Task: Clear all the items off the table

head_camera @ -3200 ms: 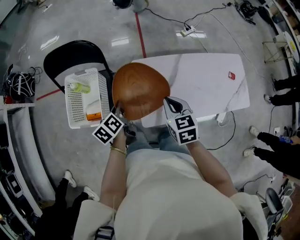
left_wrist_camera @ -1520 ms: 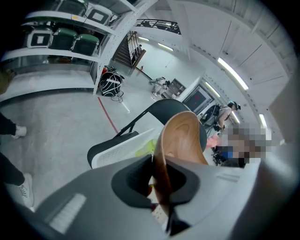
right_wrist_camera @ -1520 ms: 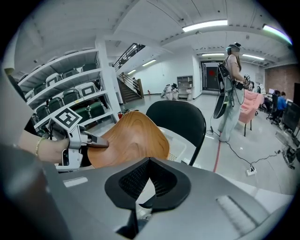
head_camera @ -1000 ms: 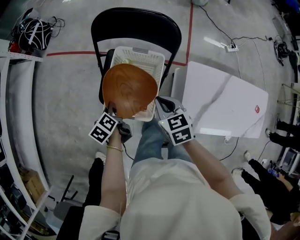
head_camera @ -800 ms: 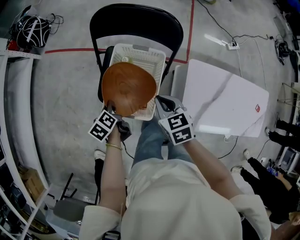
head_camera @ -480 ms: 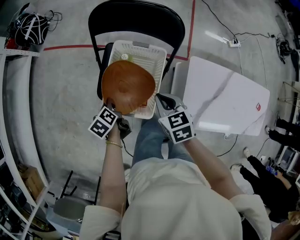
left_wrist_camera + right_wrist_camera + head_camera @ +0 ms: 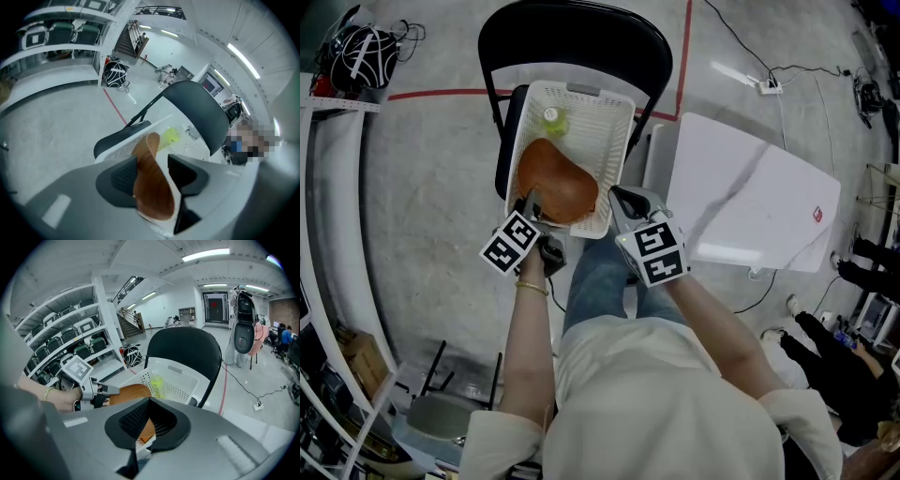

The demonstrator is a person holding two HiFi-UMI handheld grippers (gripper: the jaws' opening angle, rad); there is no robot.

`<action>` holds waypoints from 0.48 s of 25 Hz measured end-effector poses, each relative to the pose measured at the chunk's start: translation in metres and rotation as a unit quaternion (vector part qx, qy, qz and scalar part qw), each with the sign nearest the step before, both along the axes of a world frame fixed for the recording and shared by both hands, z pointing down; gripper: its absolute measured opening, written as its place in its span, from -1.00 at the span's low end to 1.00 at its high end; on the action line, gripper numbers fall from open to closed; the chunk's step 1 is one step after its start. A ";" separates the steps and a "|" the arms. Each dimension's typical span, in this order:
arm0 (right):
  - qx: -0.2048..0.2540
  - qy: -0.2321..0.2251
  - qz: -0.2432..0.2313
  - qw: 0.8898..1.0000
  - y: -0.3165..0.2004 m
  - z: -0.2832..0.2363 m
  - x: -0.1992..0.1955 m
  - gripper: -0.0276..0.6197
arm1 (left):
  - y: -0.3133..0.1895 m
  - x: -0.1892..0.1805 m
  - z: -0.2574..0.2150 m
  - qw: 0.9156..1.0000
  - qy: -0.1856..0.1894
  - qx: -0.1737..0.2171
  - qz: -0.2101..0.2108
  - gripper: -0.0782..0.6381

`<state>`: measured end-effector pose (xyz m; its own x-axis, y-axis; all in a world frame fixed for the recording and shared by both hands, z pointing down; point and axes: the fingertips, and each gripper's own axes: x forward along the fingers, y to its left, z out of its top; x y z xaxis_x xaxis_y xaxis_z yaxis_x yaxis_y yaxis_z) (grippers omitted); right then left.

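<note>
A brown wooden plate (image 7: 555, 190) lies tilted inside the white basket (image 7: 579, 91) on a black chair (image 7: 572, 28). My left gripper (image 7: 530, 204) is at the basket's near edge, its jaws opening; the plate's rim (image 7: 152, 183) still stands between the pads, with a gap on the right side. My right gripper (image 7: 623, 199) hovers shut and empty beside the basket's near right corner. In the right gripper view the plate (image 7: 131, 392) and the left gripper (image 7: 110, 390) show beyond the shut jaws (image 7: 149, 401). A small red item (image 7: 814, 215) lies on the white table (image 7: 750, 202).
A yellow-green bottle (image 7: 551, 120) lies at the basket's far end, with an orange packet (image 7: 143, 432) under the plate. Shelving (image 7: 328, 234) runs along the left. A helmet (image 7: 358, 52) sits far left. Cables and a power strip (image 7: 766, 84) lie on the floor.
The plate has dropped from above the basket down into it, now tilted and smaller in view. The left jaws have spread apart. The right gripper has barely moved.
</note>
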<state>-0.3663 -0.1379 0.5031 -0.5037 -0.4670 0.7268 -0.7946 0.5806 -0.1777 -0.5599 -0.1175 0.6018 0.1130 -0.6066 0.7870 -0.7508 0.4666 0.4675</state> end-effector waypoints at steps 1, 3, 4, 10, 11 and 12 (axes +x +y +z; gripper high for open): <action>0.000 0.000 0.000 1.000 0.000 0.000 0.000 -0.92 | -0.002 0.002 -0.003 1.000 -0.008 0.006 0.007 -0.21; 0.000 0.000 0.000 1.000 0.000 -0.001 0.000 -0.92 | -0.006 0.006 -0.010 0.999 -0.024 0.014 0.028 -0.20; 0.001 0.000 -0.001 1.000 0.001 -0.002 0.000 -0.92 | -0.007 0.008 -0.012 0.999 -0.028 0.017 0.037 -0.20; 0.007 -0.003 -0.003 1.000 0.005 -0.005 -0.002 -0.92 | -0.005 0.010 -0.026 0.998 -0.034 0.027 0.046 -0.26; 0.008 -0.003 -0.003 1.000 0.005 -0.007 -0.002 -0.92 | -0.004 0.010 -0.029 0.998 -0.034 0.028 0.046 -0.28; 0.010 -0.004 -0.003 1.000 0.006 -0.009 -0.002 -0.92 | -0.004 0.011 -0.032 0.998 -0.036 0.029 0.047 -0.32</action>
<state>-0.3684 -0.1322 0.4943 -0.5125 -0.4780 0.7133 -0.7897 0.5887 -0.1729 -0.5488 -0.1212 0.5702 0.1162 -0.6401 0.7594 -0.8227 0.3664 0.4347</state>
